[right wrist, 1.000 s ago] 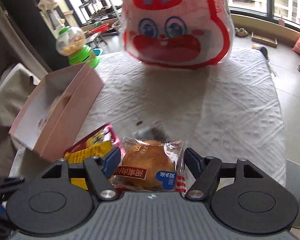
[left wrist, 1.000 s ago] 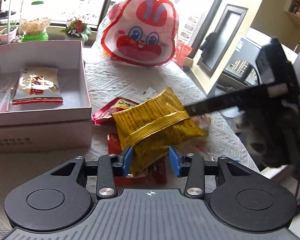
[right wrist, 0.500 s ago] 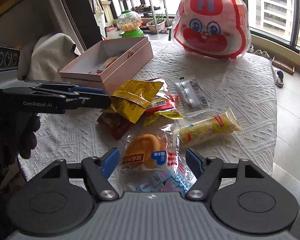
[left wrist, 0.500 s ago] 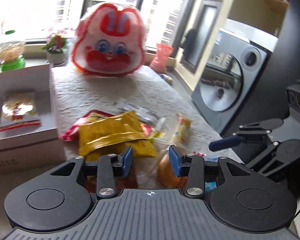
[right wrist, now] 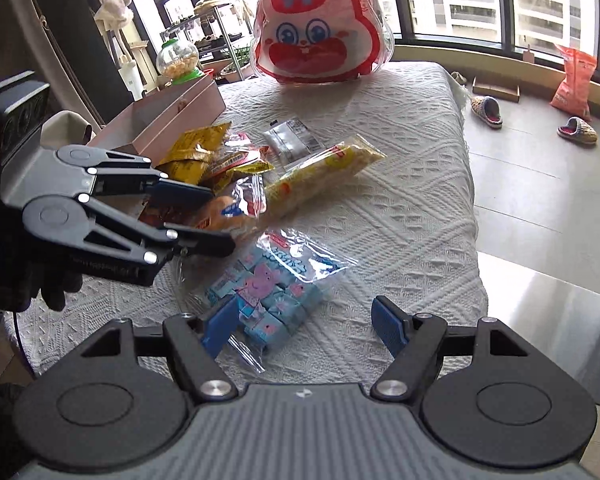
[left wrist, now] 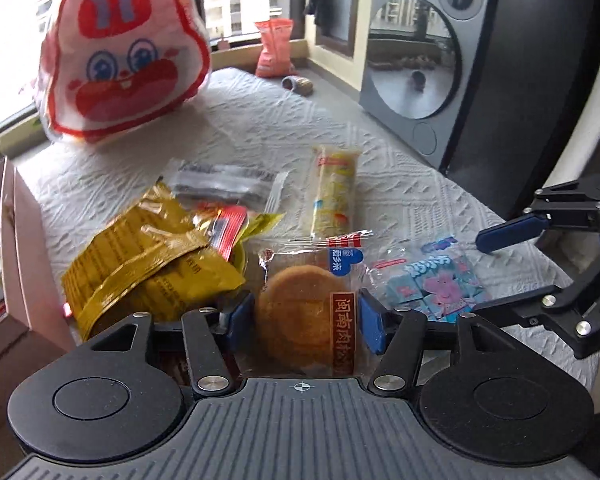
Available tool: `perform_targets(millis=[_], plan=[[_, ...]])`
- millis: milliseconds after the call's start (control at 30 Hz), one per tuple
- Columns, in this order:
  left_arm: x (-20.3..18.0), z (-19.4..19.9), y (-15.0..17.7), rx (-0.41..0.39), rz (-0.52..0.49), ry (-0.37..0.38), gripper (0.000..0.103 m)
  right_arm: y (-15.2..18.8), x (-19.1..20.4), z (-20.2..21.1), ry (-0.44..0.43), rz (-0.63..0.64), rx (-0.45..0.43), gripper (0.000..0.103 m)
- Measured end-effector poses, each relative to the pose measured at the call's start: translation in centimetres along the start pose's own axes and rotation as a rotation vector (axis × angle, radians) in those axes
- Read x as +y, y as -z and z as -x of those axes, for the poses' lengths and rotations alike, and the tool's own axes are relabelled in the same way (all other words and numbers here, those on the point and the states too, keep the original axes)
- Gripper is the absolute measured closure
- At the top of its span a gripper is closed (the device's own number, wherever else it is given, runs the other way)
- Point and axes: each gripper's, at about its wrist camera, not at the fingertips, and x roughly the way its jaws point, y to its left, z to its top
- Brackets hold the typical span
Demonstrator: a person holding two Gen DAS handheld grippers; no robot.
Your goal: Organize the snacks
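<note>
My left gripper (left wrist: 305, 322) is open, its two blue pads on either side of a clear-wrapped round cake (left wrist: 308, 312); it also shows in the right wrist view (right wrist: 208, 220), where the cake (right wrist: 236, 210) sits between its fingers. My right gripper (right wrist: 304, 326) is open and empty above the table, just behind a blue cartoon-pig candy bag (right wrist: 268, 284), which also shows in the left wrist view (left wrist: 432, 280). Yellow packets (left wrist: 148, 260), a long yellow bar (left wrist: 334, 196) and a small clear sachet (left wrist: 224, 180) lie in a loose pile.
A pink open box (right wrist: 172, 116) stands at the table's left, holding a snack. A big red-and-white rabbit bag (right wrist: 320, 28) stands at the far edge. The white tablecloth (right wrist: 400, 200) ends at the right, with floor, slippers and an orange bag beyond. A washing machine (left wrist: 420, 52) stands near.
My left gripper has swung right from the yellow packet to straddle the round cake. My right gripper has drawn back from the cake and now hovers by the blue candy bag.
</note>
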Motion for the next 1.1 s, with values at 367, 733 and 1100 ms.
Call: perform_targets(millis=[367, 733, 1100], plan=[[2.9, 6.6, 6.6, -0.046, 0.22, -0.096, 0.042, -0.7, 4.1, -2.3, -0.057, 0.041, -0.031, 0.024], [4.9, 8.3, 9.5, -0.083, 0.381, -0.176, 0.041, -2.4, 10.0, -3.8, 0.044, 0.225, -0.057, 0.024], [4.9, 8.1, 10.0, -0.12, 0.41, -0.163, 0.04, -9.4, 2.6, -9.7, 0.286, -0.254, -0.04, 0.019]])
